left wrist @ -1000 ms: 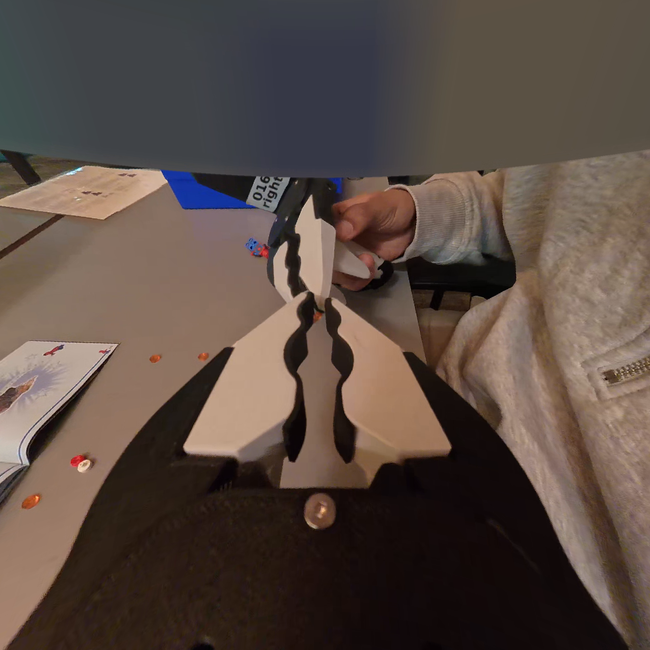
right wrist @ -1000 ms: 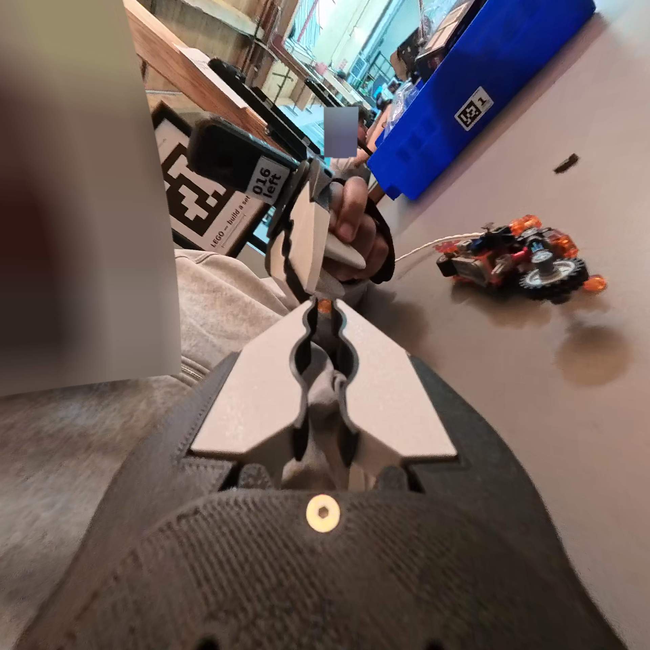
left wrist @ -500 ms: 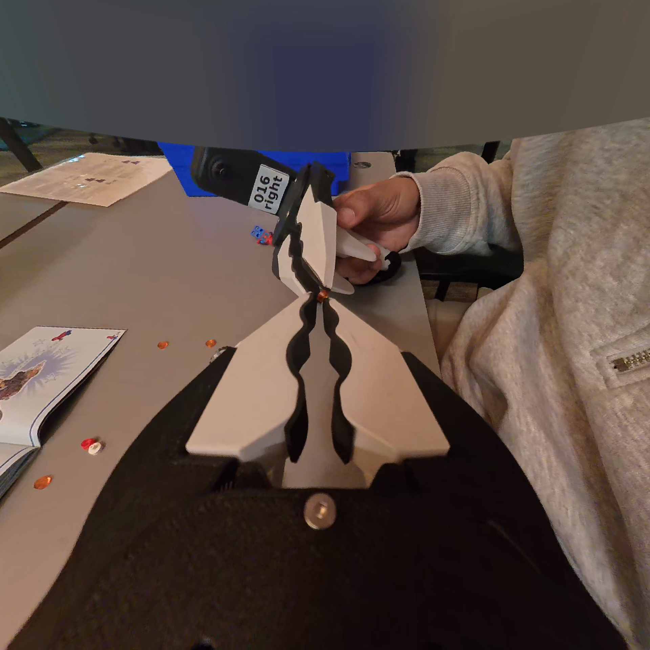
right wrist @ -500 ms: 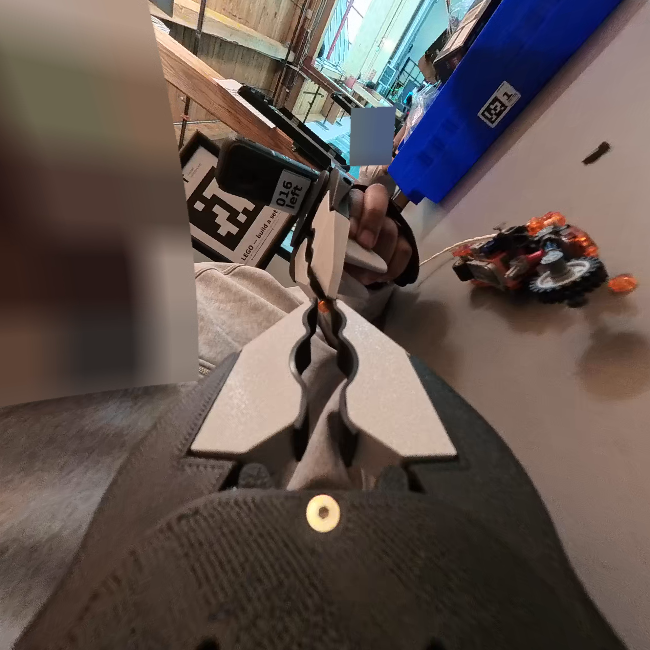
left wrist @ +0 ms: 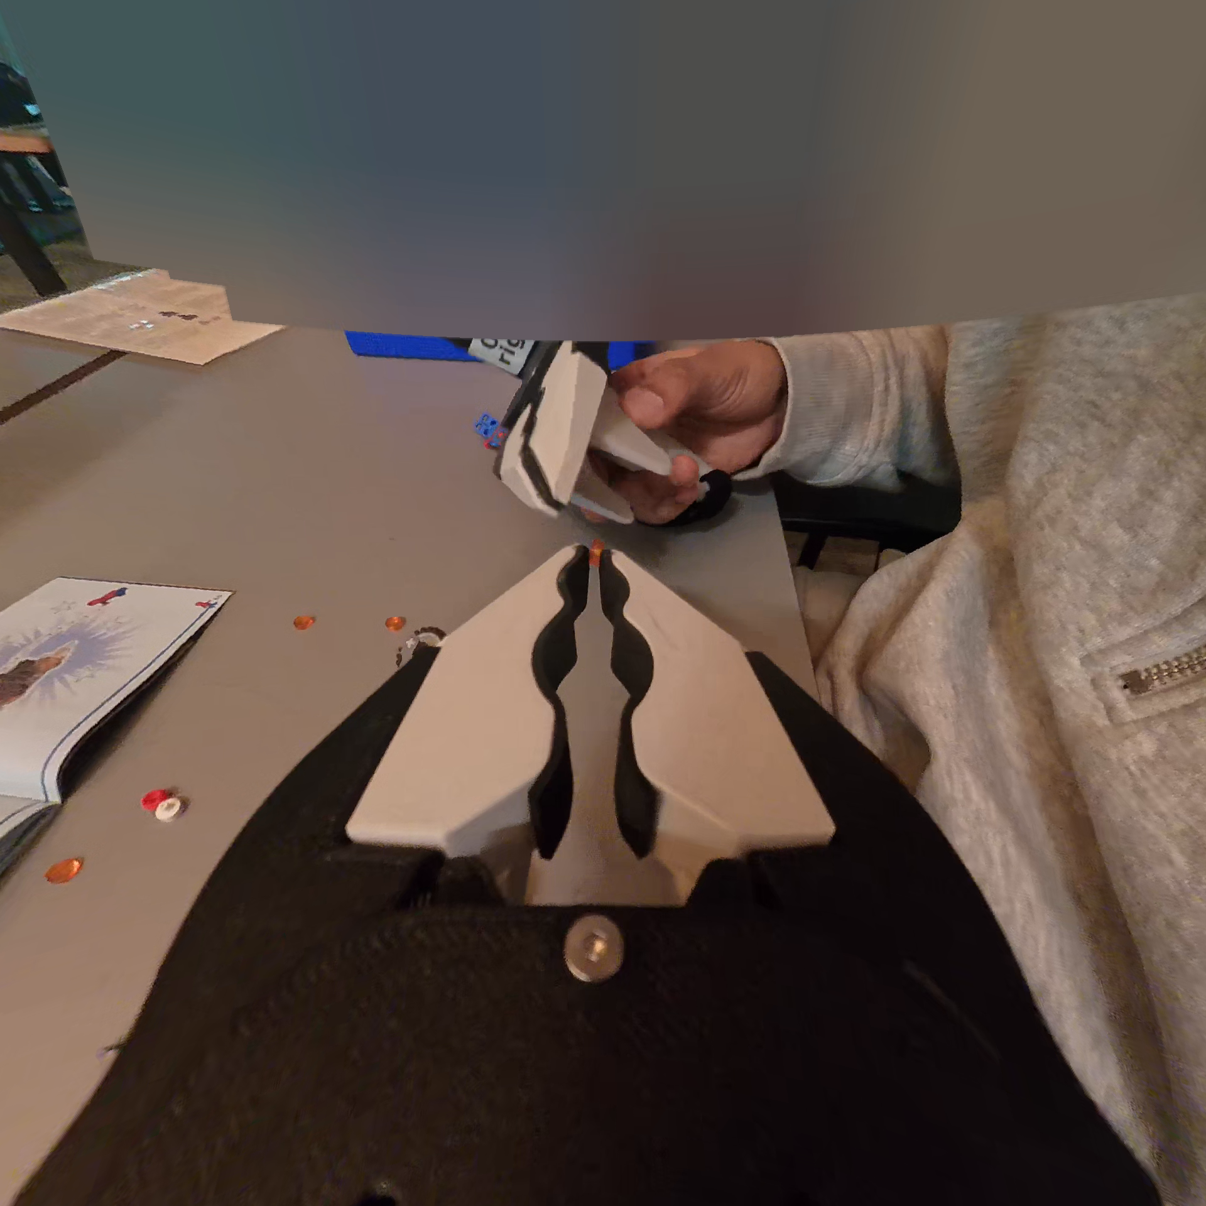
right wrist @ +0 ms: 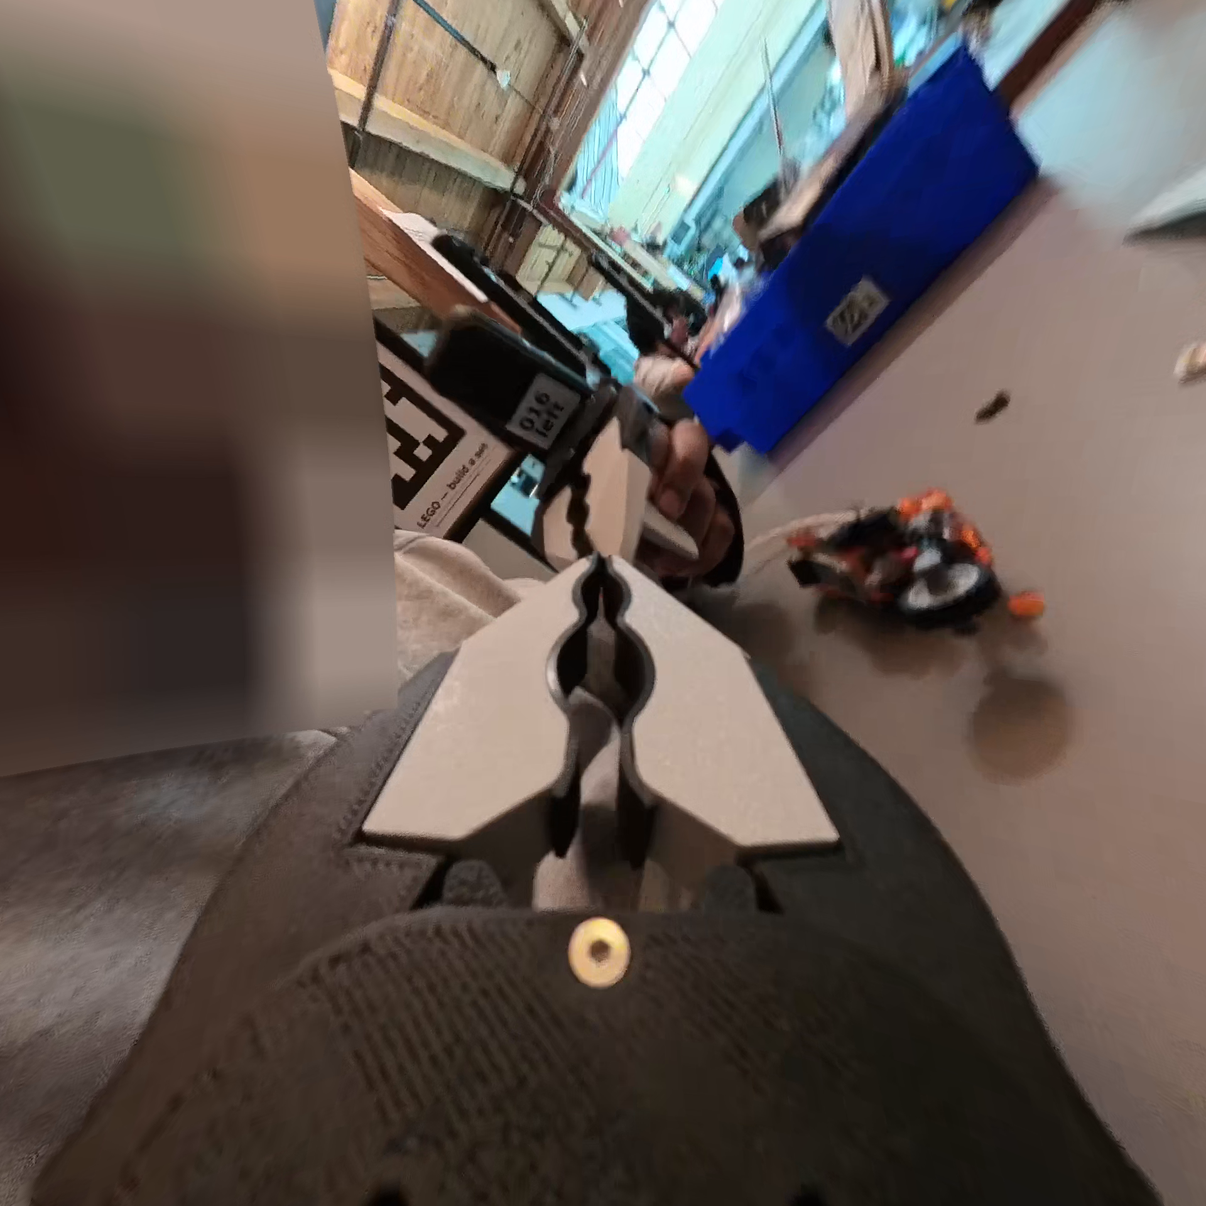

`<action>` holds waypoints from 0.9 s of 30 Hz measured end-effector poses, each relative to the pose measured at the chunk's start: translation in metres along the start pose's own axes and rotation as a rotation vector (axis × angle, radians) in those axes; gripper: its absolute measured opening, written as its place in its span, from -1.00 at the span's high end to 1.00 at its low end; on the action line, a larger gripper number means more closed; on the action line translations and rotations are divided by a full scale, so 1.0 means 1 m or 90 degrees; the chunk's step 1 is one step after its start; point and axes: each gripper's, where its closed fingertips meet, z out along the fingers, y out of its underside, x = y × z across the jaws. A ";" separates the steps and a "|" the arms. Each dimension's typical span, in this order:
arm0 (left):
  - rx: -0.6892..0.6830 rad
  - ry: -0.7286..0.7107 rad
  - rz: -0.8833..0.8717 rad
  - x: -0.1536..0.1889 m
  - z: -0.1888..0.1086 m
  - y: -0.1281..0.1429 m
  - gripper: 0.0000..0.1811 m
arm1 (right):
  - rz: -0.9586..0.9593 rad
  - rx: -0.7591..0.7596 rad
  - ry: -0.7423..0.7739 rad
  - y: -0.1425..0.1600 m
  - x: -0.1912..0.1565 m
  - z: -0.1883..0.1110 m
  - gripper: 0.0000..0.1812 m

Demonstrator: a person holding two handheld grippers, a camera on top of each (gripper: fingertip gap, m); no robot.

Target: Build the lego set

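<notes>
Left gripper [left wrist: 592,555]: white fingers [left wrist: 496,705], black wavy pads, black body. Tiny orange stud [left wrist: 595,556] pinched at its tips. Grey table [left wrist: 261,496]. Scattered orange studs [left wrist: 63,870]; one red-and-white piece [left wrist: 163,803]. Pale blue-edged instruction booklet [left wrist: 78,659]. Blue bin [right wrist: 848,326]. Black, red and orange lego vehicle [right wrist: 907,561]. Heathered light-grey sweater sleeve [left wrist: 868,398].

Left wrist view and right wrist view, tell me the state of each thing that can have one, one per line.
Left gripper: shut on orange stud, held above the table.
Orange stud: pinched at the fingertips.
Right gripper: shut, nothing seen in it.
Booklet: lying open on the table.
Lego vehicle: partly built, resting on the table.
Loose orange studs: scattered on the table.
Blue bin: on the table; contents not visible.
</notes>
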 end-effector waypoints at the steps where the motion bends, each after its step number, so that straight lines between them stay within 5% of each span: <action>1: 0.005 0.001 -0.011 -0.002 -0.001 0.000 0.99 | -0.024 0.018 -0.025 -0.007 -0.010 -0.002 0.69; 4: 0.018 0.014 -0.049 -0.004 -0.002 0.000 0.99 | -0.145 -0.049 -0.325 0.006 -0.084 -0.026 -0.32; 5: 0.022 0.016 -0.061 -0.006 -0.002 0.000 0.99 | -0.150 -0.101 -0.292 0.013 -0.077 -0.023 -0.63; 7: 0.027 0.011 -0.087 -0.011 -0.002 0.002 0.99 | -0.152 -0.163 -0.142 0.024 -0.041 -0.011 -0.39; 10: 0.024 0.002 -0.113 -0.017 -0.002 0.007 0.99 | -0.229 -0.152 -0.047 0.022 -0.019 -0.005 -0.73; 14: 0.028 -0.009 -0.131 -0.024 -0.005 0.009 0.99 | -0.436 -0.124 0.234 -0.001 0.025 -0.014 -0.74; 18: 0.050 -0.016 -0.154 -0.030 -0.010 0.008 0.99 | -0.700 0.002 0.510 -0.046 0.033 -0.036 -0.71; 20: 0.062 -0.019 -0.167 -0.034 -0.012 0.007 0.99 | -0.785 -0.028 0.570 -0.043 0.034 -0.037 -0.65; 23: 0.076 -0.024 -0.181 -0.037 -0.015 0.005 0.99 | -0.759 -0.110 0.610 -0.027 0.048 -0.036 -0.67; 26: 0.080 -0.030 -0.187 -0.039 -0.016 0.005 0.99 | -0.726 -0.088 0.547 -0.022 0.038 -0.025 -0.59; 27: 0.080 -0.031 -0.189 -0.040 -0.016 0.005 0.99 | -0.720 -0.082 0.529 -0.023 0.034 -0.024 -0.26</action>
